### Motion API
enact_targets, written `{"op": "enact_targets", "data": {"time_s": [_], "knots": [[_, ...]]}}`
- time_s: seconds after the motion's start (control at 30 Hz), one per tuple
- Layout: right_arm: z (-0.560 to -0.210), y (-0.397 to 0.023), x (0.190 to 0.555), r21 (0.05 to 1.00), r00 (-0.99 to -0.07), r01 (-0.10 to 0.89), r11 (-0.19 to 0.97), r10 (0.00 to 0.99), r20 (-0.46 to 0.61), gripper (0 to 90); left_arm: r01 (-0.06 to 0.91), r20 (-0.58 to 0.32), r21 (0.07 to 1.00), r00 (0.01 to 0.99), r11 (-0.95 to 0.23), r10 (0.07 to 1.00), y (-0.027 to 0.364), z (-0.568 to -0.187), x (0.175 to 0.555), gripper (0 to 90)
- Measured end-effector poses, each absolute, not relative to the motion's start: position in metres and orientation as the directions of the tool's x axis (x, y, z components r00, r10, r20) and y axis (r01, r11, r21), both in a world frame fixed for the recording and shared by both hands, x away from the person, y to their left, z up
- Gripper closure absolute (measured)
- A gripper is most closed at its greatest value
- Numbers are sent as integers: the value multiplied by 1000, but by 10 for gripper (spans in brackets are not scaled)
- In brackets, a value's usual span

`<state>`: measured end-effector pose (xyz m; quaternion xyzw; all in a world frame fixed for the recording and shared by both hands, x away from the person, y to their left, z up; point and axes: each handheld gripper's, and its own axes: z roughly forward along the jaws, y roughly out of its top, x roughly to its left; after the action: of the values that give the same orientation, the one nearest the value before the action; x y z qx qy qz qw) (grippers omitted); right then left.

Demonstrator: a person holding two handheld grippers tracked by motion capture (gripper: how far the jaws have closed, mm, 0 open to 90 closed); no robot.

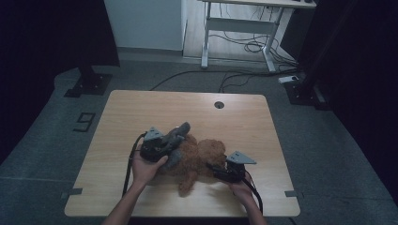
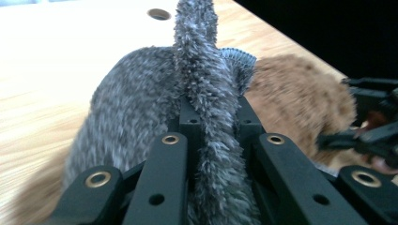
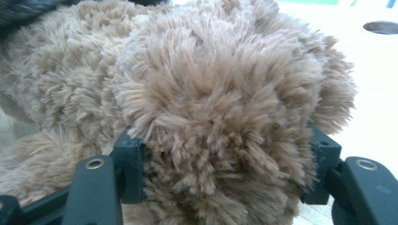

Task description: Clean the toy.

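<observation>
The table (image 1: 141, 108) is topped at its near middle by a brown teddy bear (image 1: 197, 157), pinned by the right gripper (image 1: 217, 170), jaws half-spread around plush, seemingly as an anchor. A grey stuffed toy (image 1: 176, 138) lies against the bear, its limb pinched tightly by the left gripper (image 1: 162, 145).

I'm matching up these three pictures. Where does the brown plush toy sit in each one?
High view: brown plush toy at centre, between both grippers.
Left gripper view: right of centre, behind the grey plush toy.
Right gripper view: close up, clamped in the jaws.
Shared landmark: the table hole.
</observation>
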<state>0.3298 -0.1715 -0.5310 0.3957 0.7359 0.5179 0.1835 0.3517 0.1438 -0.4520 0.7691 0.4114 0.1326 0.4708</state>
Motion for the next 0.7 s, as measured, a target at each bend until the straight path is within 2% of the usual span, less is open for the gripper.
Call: {"op": "enact_targets", "data": {"time_s": [0.23, 0.33, 0.43, 0.5, 0.6, 0.7], "knots": [[-532, -172, 329, 907, -617, 394, 150, 774, 140, 351, 512, -155, 835, 571, -202, 806, 181, -473, 328, 783], [-532, -172, 329, 907, -615, 395, 149, 776, 141, 351, 555, -162, 808, 536, -201, 829, 192, -491, 324, 785], [-532, -173, 330, 905, -613, 400, 143, 776, 149, 351, 589, -230, 792, 529, -159, 817, 201, -509, 324, 783], [-533, -173, 330, 905, -614, 400, 143, 775, 149, 351, 589, -234, 793, 528, -153, 817, 202, -510, 324, 783], [-533, -173, 330, 905, -613, 402, 138, 775, 154, 351, 582, -169, 787, 521, -203, 836, 201, -503, 328, 781], [-533, -174, 330, 904, -612, 405, 136, 775, 158, 351, 593, -161, 779, 502, -202, 850, 206, -500, 334, 780]]}}
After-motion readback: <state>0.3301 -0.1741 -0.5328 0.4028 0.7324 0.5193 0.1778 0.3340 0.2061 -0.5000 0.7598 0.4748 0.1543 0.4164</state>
